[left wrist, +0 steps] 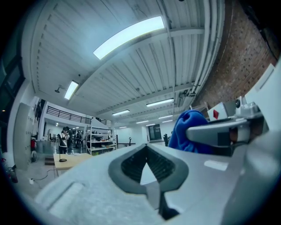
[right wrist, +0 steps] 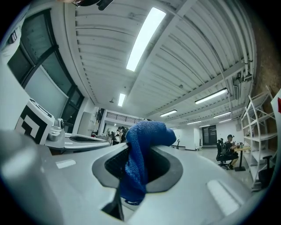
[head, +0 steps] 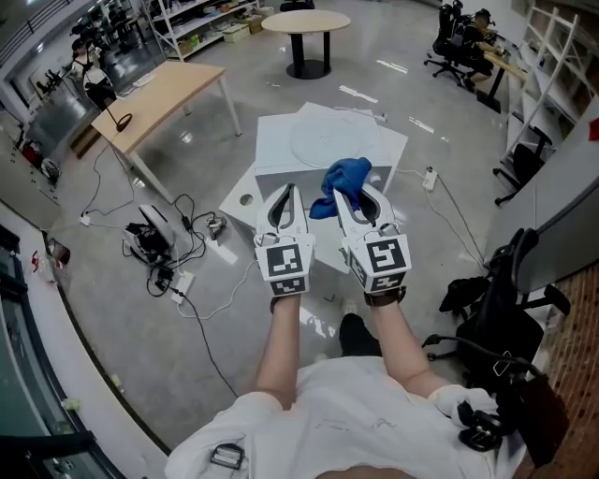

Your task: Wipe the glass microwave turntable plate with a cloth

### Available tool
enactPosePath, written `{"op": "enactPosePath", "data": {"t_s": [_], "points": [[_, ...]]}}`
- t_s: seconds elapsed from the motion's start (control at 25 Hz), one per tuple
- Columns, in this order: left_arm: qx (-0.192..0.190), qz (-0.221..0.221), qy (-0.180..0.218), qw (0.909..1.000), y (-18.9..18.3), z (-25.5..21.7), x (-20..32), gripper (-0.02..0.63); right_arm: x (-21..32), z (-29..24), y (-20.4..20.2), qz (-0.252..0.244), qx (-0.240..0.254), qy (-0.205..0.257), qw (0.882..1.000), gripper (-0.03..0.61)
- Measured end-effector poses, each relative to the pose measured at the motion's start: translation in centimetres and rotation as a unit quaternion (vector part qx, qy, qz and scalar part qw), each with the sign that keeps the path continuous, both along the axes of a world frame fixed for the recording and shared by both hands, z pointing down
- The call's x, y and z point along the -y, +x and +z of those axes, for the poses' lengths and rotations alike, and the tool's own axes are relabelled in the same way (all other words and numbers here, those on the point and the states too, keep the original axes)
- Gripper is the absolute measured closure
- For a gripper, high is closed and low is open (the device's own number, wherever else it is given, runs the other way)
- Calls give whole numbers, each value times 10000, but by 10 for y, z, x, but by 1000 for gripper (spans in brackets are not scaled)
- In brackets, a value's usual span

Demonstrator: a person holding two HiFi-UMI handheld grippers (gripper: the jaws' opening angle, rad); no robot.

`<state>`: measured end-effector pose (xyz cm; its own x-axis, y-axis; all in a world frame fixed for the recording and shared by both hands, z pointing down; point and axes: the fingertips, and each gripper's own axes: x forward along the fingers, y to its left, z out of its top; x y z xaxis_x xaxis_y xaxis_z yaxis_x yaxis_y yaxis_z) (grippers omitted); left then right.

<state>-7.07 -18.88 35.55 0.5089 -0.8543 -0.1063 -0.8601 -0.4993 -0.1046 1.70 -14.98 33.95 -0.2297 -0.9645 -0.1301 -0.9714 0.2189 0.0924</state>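
The round glass turntable plate (head: 333,140) lies on a low white table (head: 273,140) ahead of me. My right gripper (head: 350,195) is shut on a blue cloth (head: 341,177), which bunches above its tips near the table's front edge. In the right gripper view the cloth (right wrist: 141,149) hangs down between the dark pads of the right gripper (right wrist: 138,170). My left gripper (head: 287,195) is beside it, shut with nothing in it. In the left gripper view the left gripper (left wrist: 148,168) has its jaws together, and the cloth (left wrist: 188,132) shows at the right.
A wooden table (head: 167,89) stands at the far left and a round table (head: 306,22) at the back. Cables and a power strip (head: 165,251) lie on the floor to the left. A black chair (head: 494,313) is close on the right.
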Motion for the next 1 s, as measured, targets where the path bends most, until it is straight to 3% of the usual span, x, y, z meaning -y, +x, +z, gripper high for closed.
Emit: {"op": "enactPosePath", "data": {"t_s": [0.52,1.0], "points": [[-46,157,-32,9999,78,-9,124,614,142,-4,73,-277,210,-87,9994,492],[-17,91,-107,9999,140,-3,190,614,219,11,137,-572,414,-266,9972,491]]}}
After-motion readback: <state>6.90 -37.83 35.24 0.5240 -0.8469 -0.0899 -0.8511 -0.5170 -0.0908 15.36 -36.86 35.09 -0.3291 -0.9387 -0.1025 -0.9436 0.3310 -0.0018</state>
